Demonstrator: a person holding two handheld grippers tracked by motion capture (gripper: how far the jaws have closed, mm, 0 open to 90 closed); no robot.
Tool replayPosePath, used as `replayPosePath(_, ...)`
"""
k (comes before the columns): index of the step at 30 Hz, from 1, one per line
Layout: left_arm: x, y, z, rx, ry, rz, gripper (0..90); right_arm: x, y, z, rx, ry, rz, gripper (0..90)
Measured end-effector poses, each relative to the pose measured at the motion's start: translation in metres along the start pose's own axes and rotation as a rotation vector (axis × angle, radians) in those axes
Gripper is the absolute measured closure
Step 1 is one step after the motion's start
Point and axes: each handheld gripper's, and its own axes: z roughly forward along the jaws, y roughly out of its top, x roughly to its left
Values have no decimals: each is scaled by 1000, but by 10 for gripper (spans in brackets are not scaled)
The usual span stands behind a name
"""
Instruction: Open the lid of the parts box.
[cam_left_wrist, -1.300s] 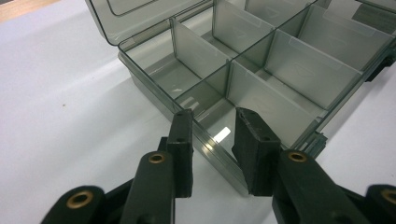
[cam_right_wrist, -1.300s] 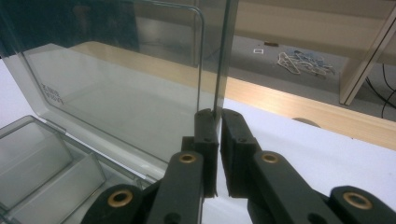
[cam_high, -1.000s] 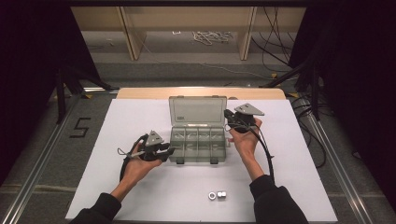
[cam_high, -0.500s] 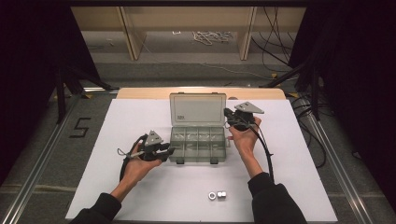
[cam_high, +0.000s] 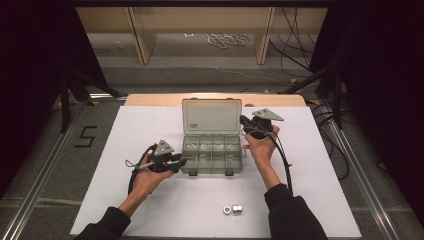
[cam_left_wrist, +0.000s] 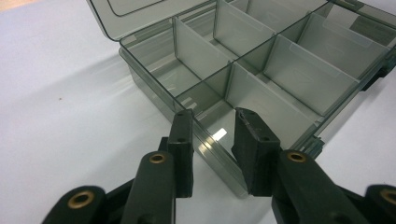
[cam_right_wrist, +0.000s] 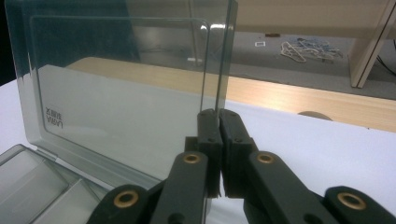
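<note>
The organiser box (cam_high: 212, 155) is smoky, see-through plastic, smooth and glossy, with a bright glint on its front wall in the left gripper view; its raised lid (cam_right_wrist: 126, 88) is the same clear, shiny plastic. The table (cam_high: 320, 170) has a matt white top, paper-like, with a bare pale wood strip along its far edge. Both the left tool (cam_left_wrist: 212, 135) and right tool (cam_right_wrist: 218, 122) have matt black plastic jaws with brass-coloured metal rivets. Two small nuts (cam_high: 232, 209) near the front edge look like bright metal

White table (cam_high: 320, 190) bears organizer box (cam_high: 212, 155), two nuts (cam_high: 232, 209).
</note>
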Motion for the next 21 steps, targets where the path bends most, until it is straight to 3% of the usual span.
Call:
replayPosePath(10,0,0,0,4,-2,1,684,0,3,4,23,-14,10,889)
replayPosePath(14,0,0,0,7,1,1,684,0,3,8,30,-20,38,892)
replayPosePath(16,0,0,0,8,3,3,684,0,4,9,41,-33,18,892)
replayPosePath(21,-1,0,0,6,10,3,685,-1,4,11,44,-26,27,892)
